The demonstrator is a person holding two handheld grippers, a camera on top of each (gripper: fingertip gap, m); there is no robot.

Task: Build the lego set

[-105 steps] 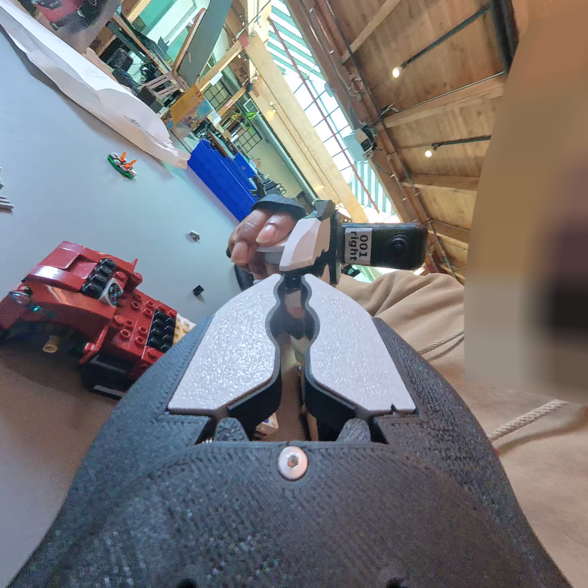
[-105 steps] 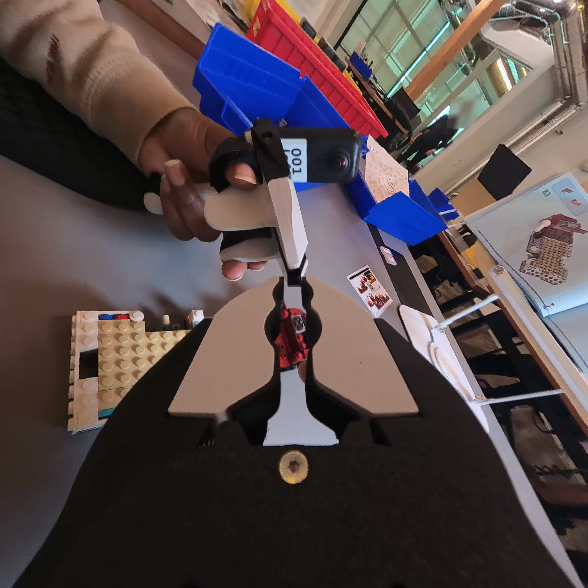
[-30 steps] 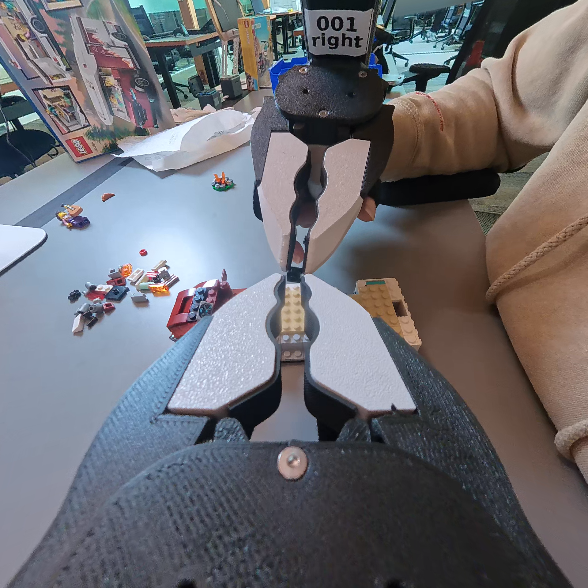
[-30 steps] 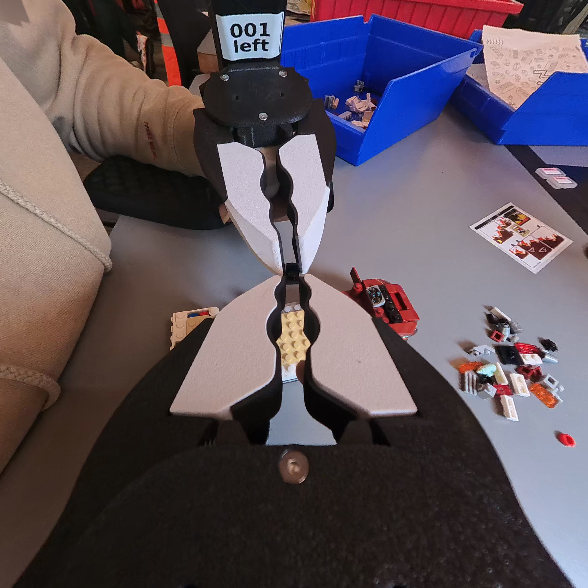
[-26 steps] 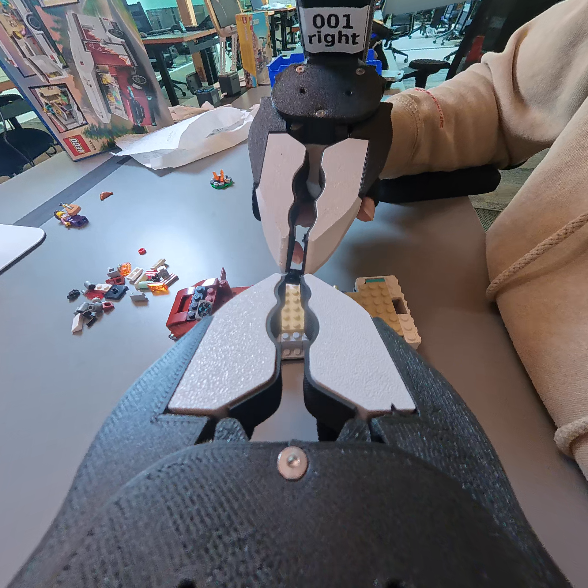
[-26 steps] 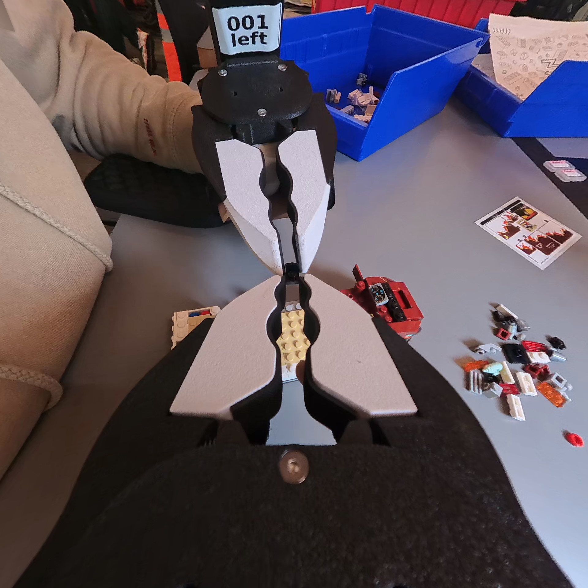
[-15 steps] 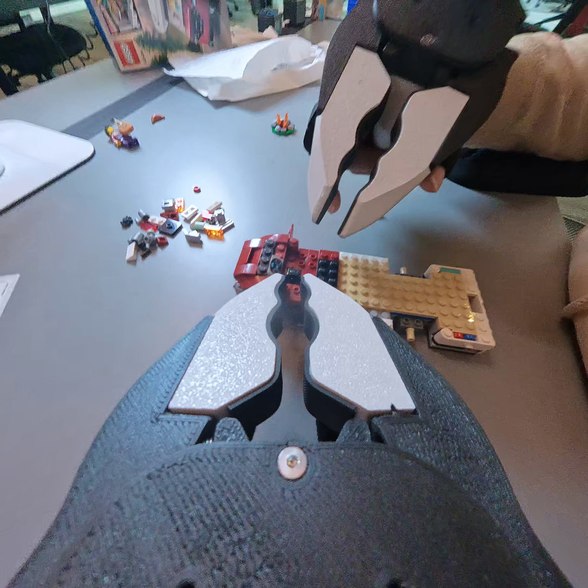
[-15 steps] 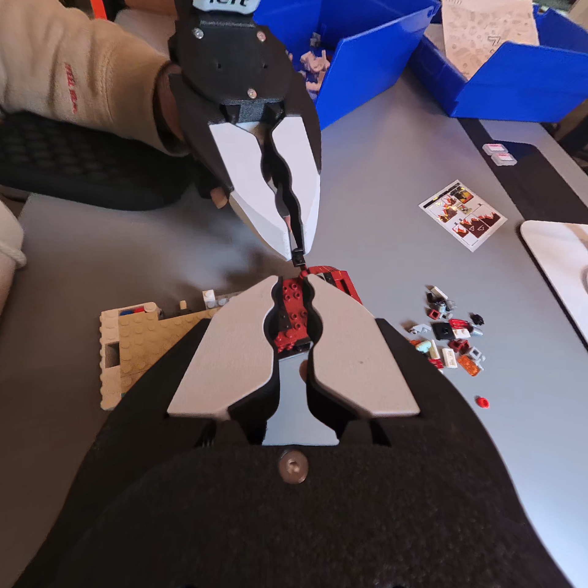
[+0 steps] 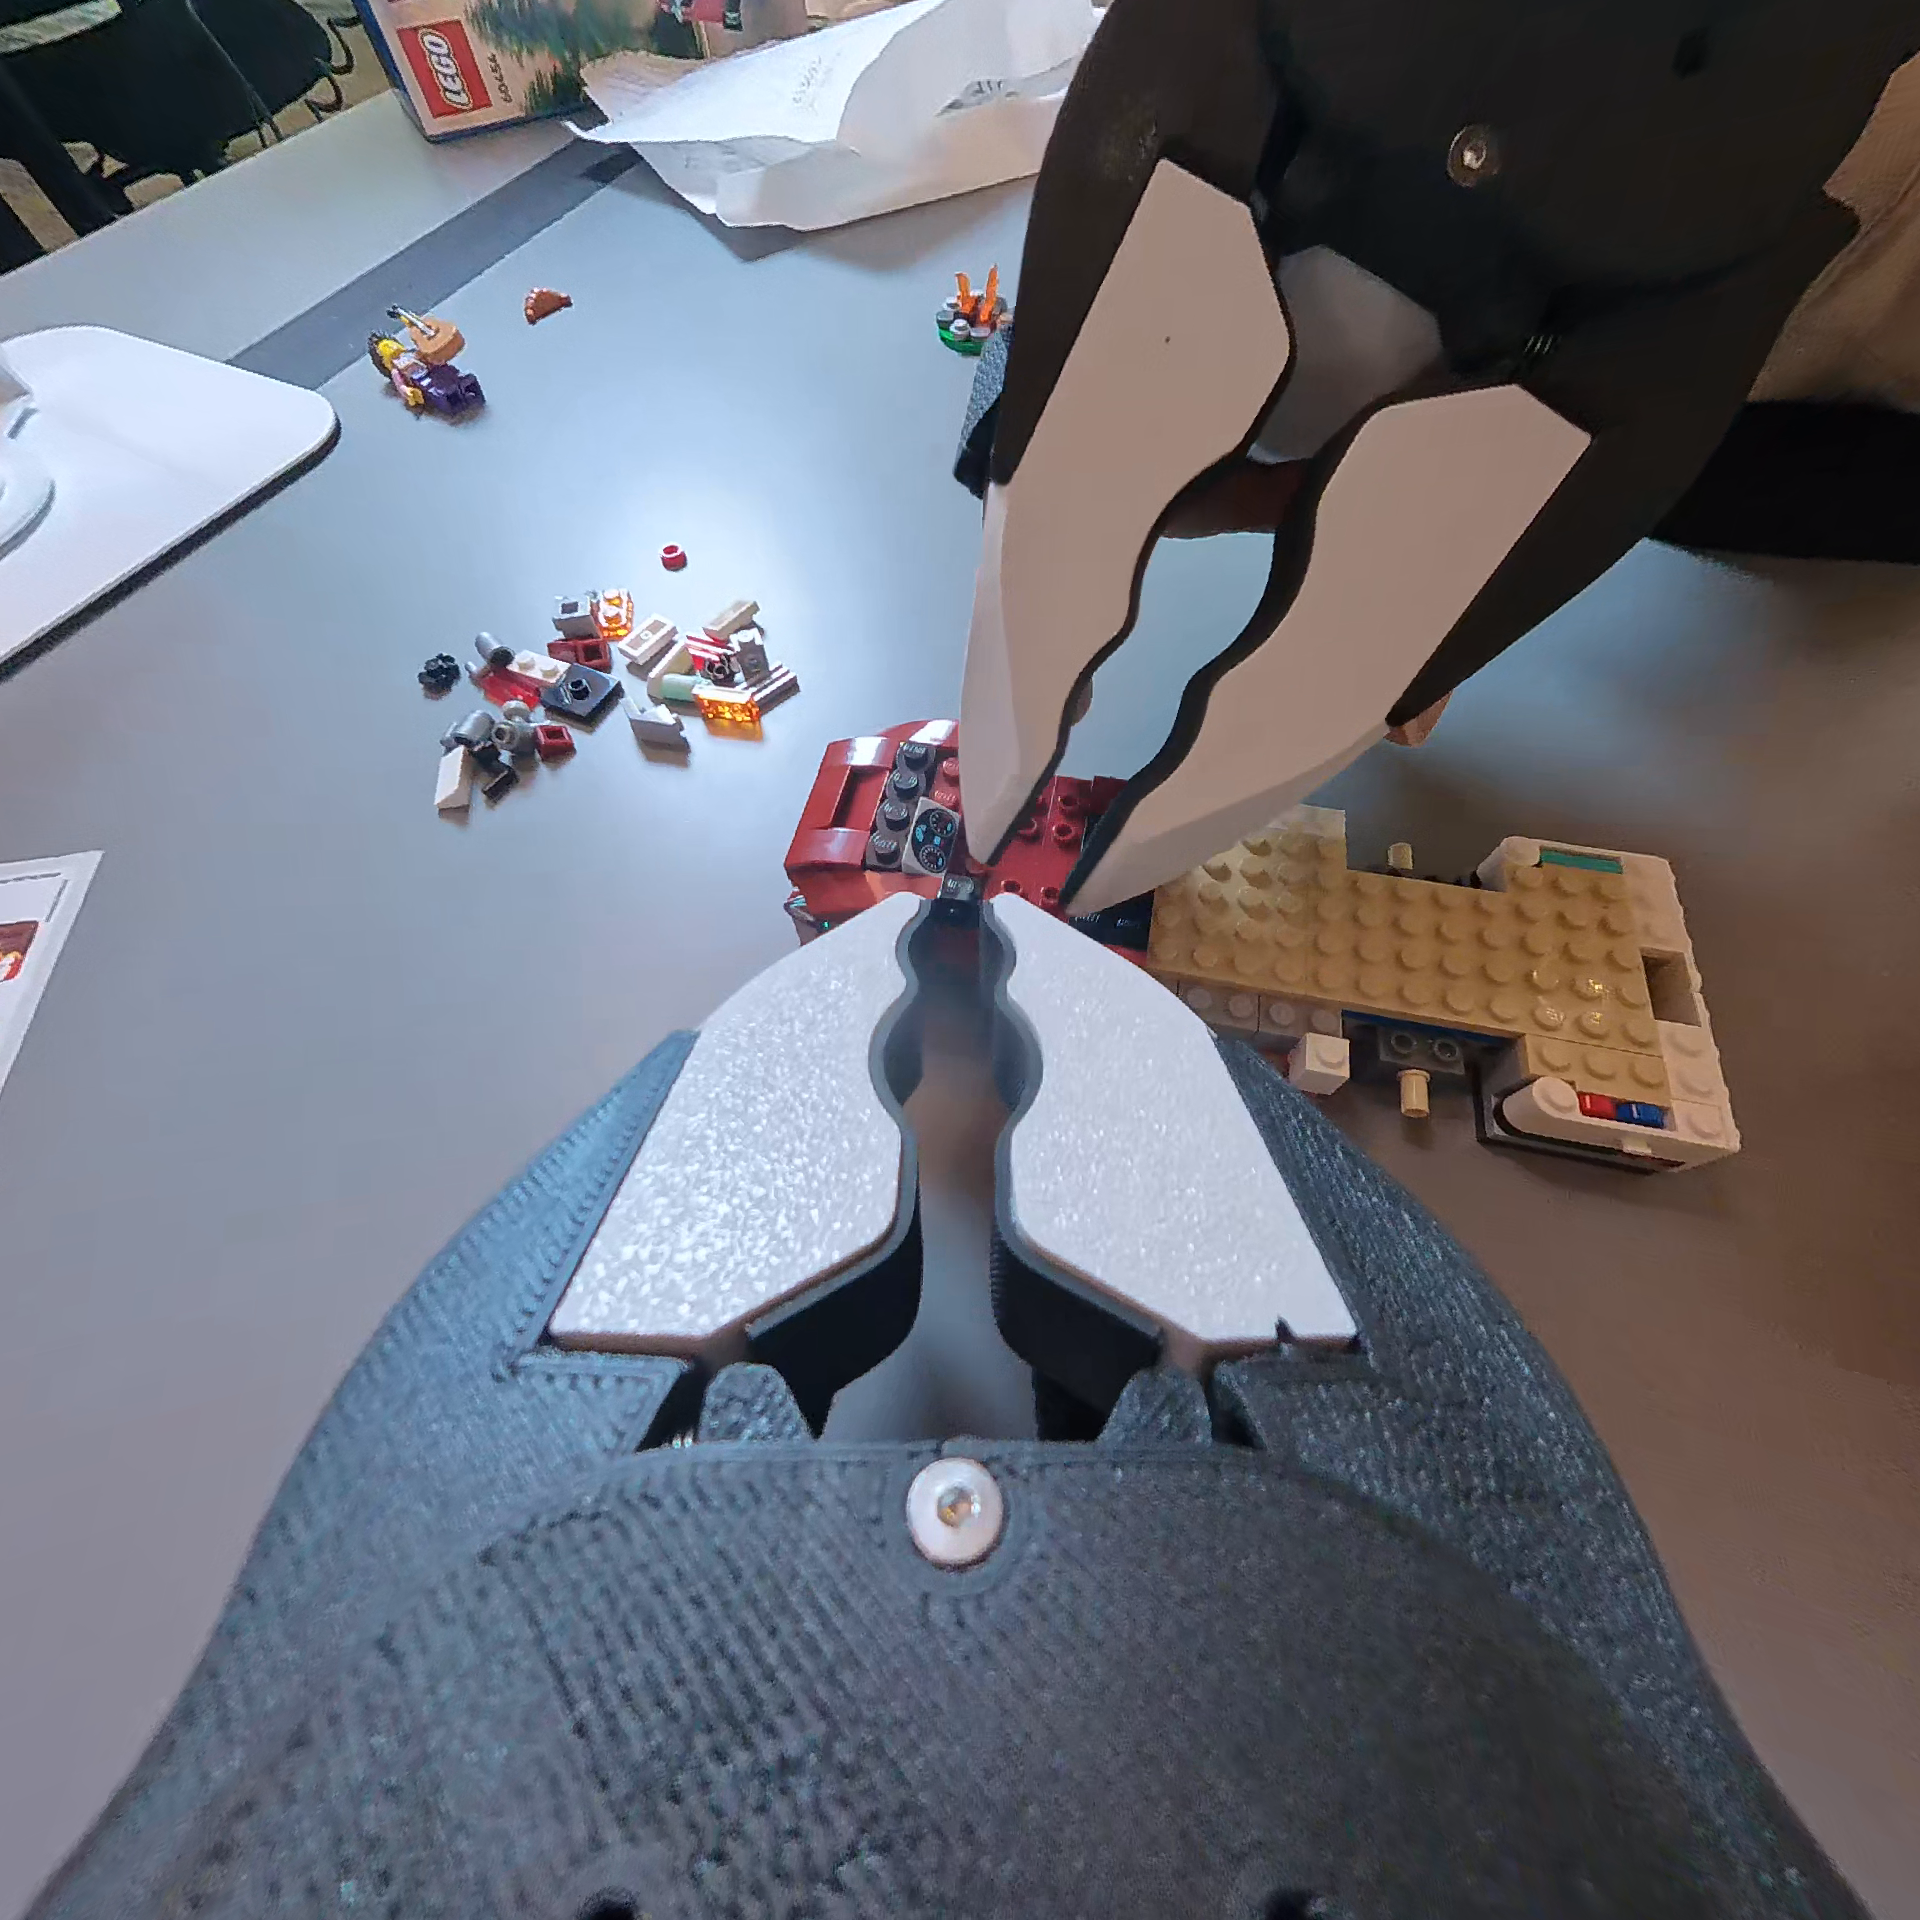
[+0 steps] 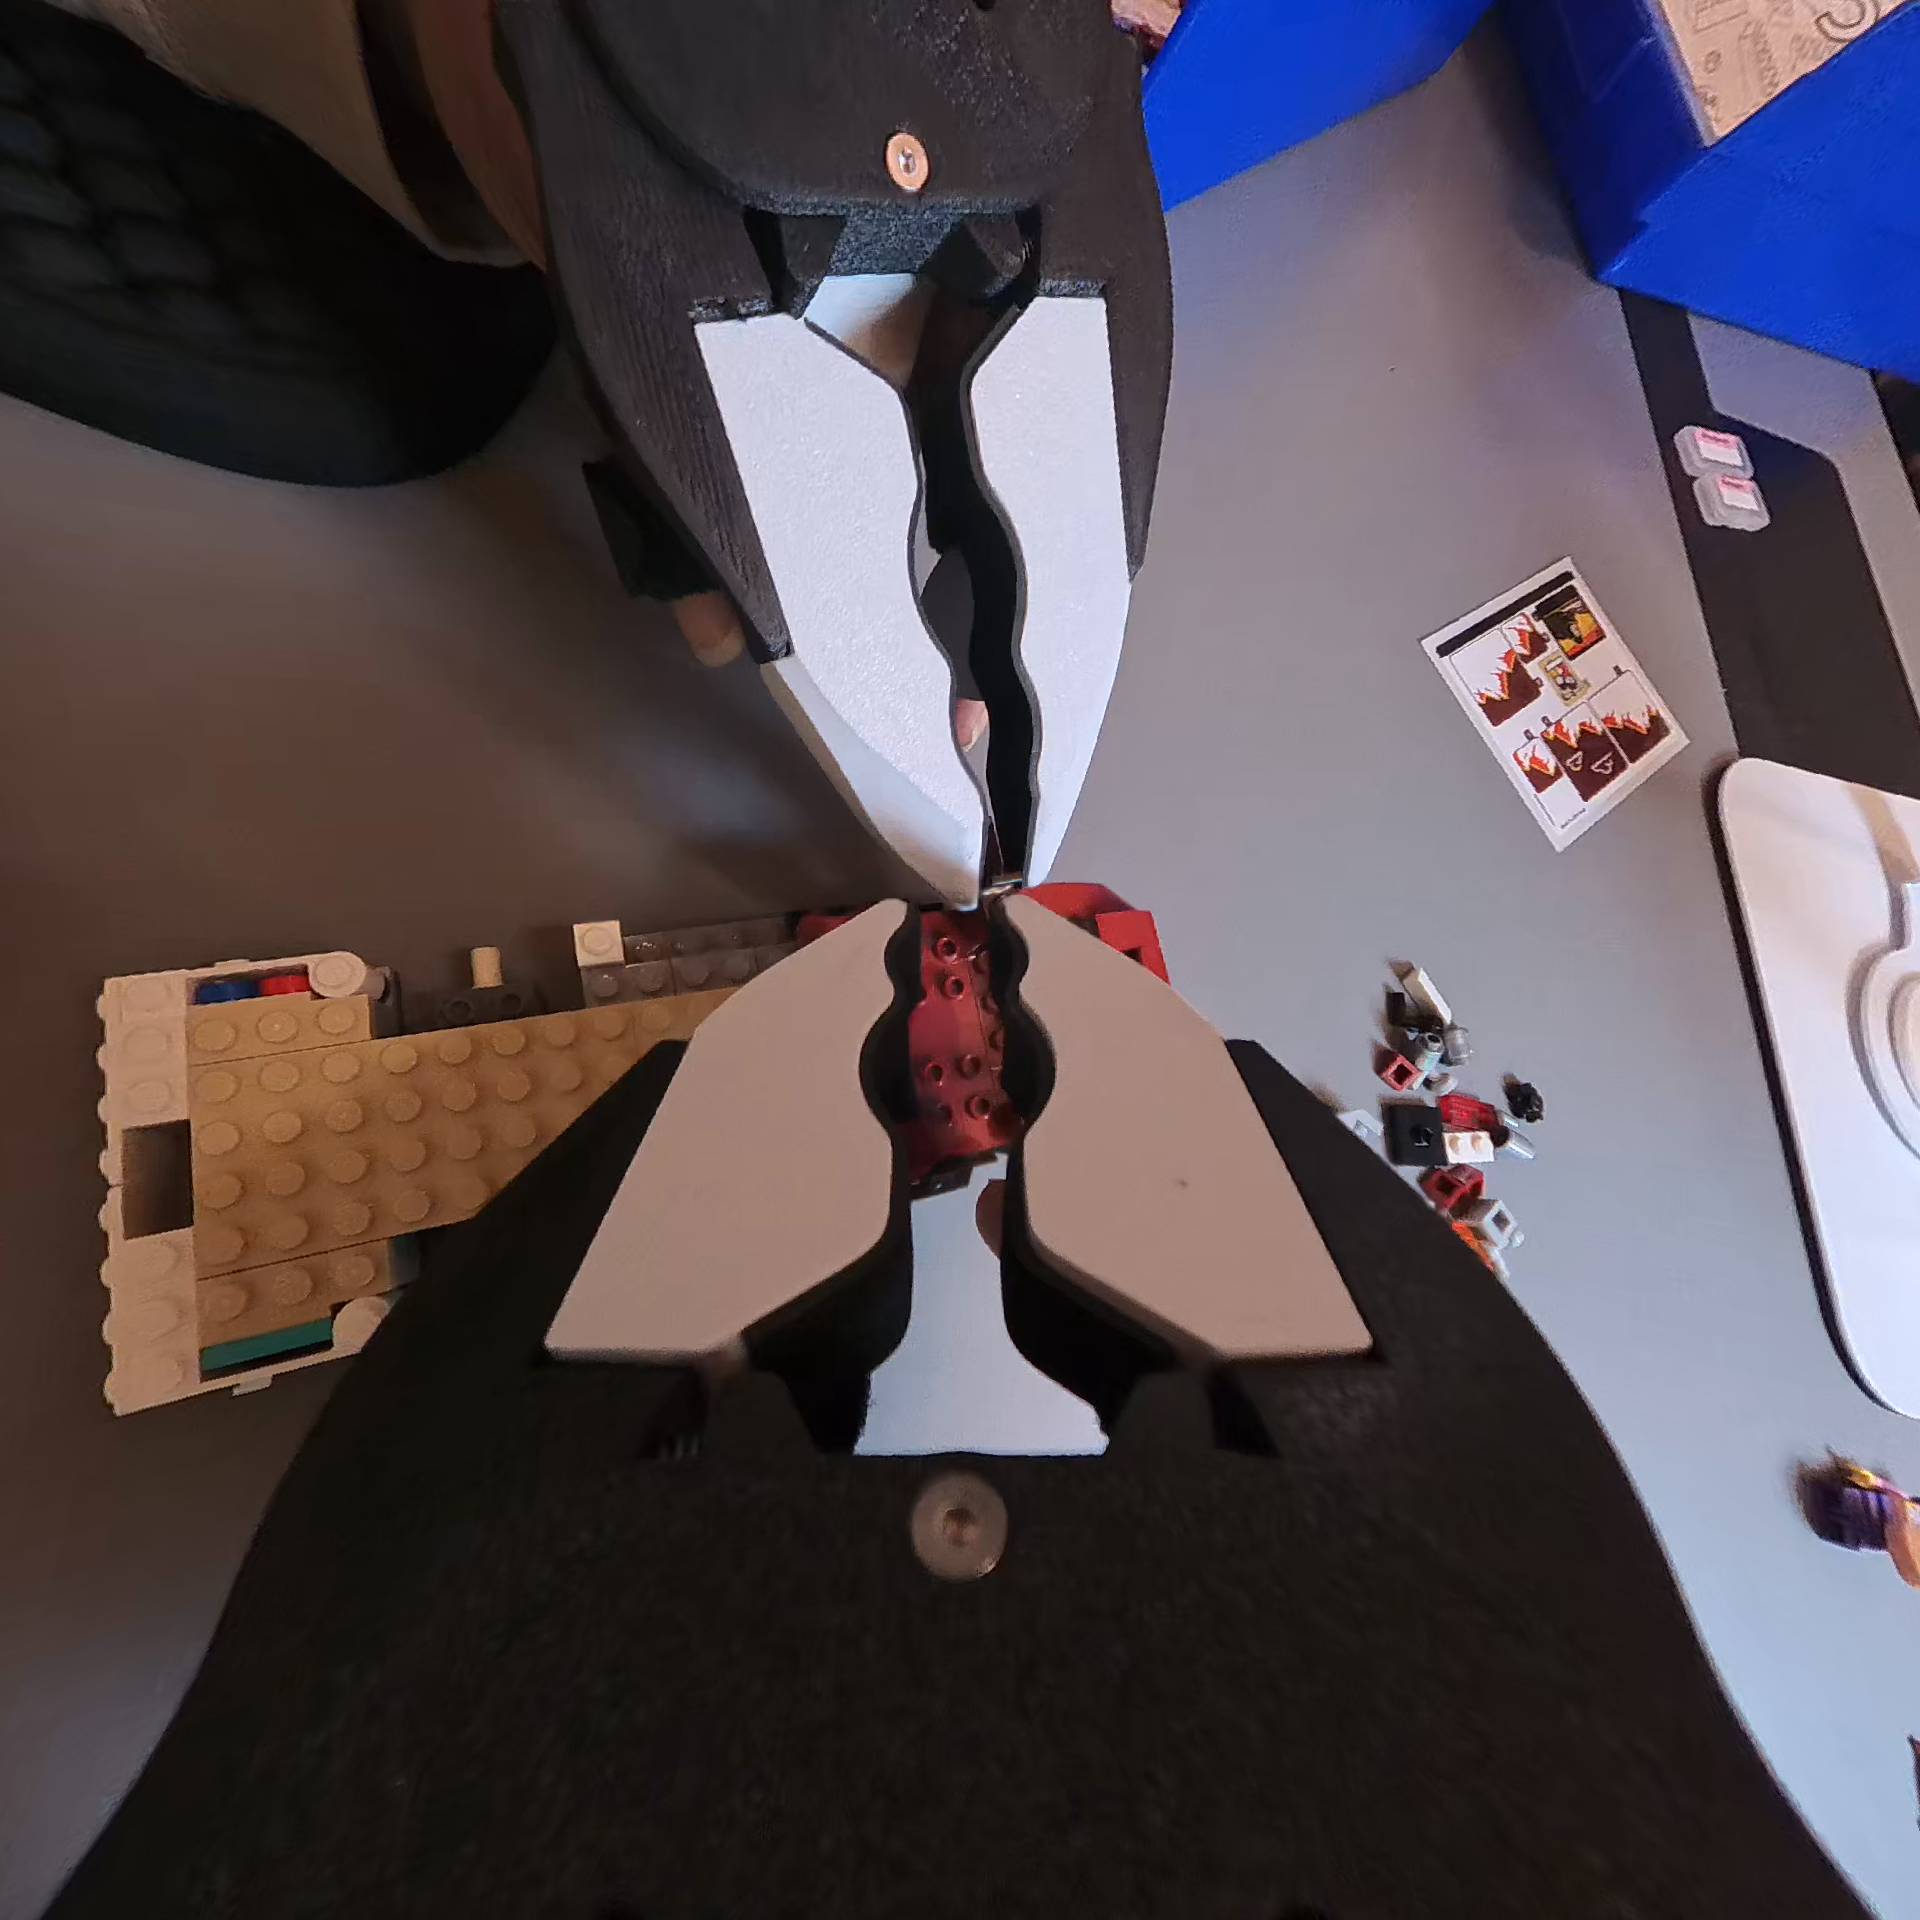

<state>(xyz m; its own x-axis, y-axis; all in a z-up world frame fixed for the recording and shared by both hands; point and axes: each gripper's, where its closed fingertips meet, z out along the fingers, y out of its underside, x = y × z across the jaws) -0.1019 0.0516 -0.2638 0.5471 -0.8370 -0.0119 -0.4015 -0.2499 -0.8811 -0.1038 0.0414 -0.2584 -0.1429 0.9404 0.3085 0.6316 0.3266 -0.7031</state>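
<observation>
Your left hand-held gripper [image 9: 957,906] is pinching a tiny dark grey toy brick [image 9: 961,889] in its almost closed tips. Your right hand-held gripper [image 10: 951,911] is holding nothing, its tips a little apart, just beside that brick. Both are hovering over a dark red toy-brick car front [image 9: 883,800]. It is sitting on the grey bench [image 9: 312,1039], touching a tan studded brick plate [image 9: 1403,956].

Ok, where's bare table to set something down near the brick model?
Free: grey table between loose pieces, sticker sheet and model's red end; also right of the tan plate. Crowded: red end, under left gripper and right gripper.
</observation>
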